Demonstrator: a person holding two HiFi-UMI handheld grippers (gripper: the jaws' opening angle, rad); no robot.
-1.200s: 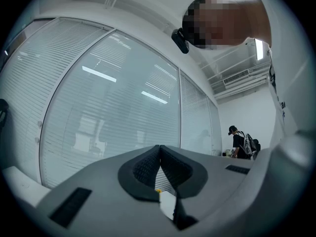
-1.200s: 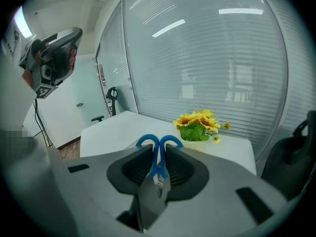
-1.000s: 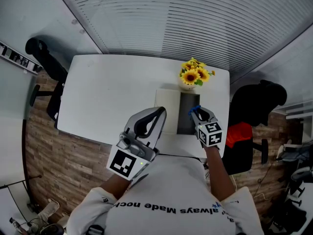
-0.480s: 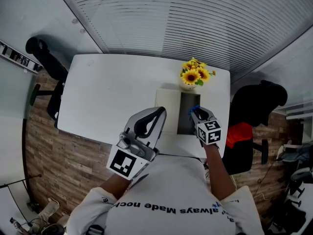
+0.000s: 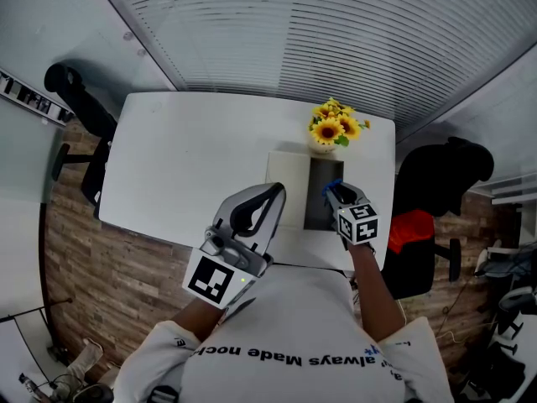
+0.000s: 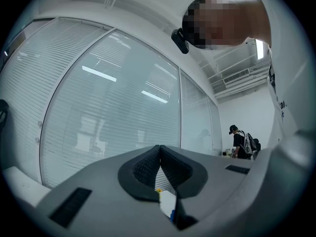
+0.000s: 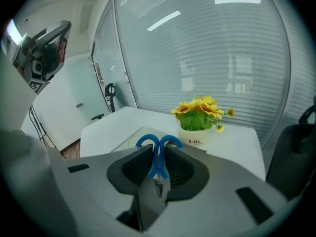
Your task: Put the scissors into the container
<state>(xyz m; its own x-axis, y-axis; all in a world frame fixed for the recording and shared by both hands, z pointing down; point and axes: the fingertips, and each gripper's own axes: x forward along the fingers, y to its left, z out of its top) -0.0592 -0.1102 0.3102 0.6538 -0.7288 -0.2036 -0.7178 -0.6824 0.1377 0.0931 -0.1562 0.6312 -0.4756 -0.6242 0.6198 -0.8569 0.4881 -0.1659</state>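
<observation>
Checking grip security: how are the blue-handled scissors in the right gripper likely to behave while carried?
The blue-handled metal scissors look rigid and thin, so they are probably light and will not flop. The right gripper pinches only a narrow stretch below the handles, so they could swivel if bumped. Smooth plastic there might slip a little.

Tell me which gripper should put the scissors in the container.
Right. The right gripper holds the scissors at the container's edge; the left gripper is shut and empty.
</observation>
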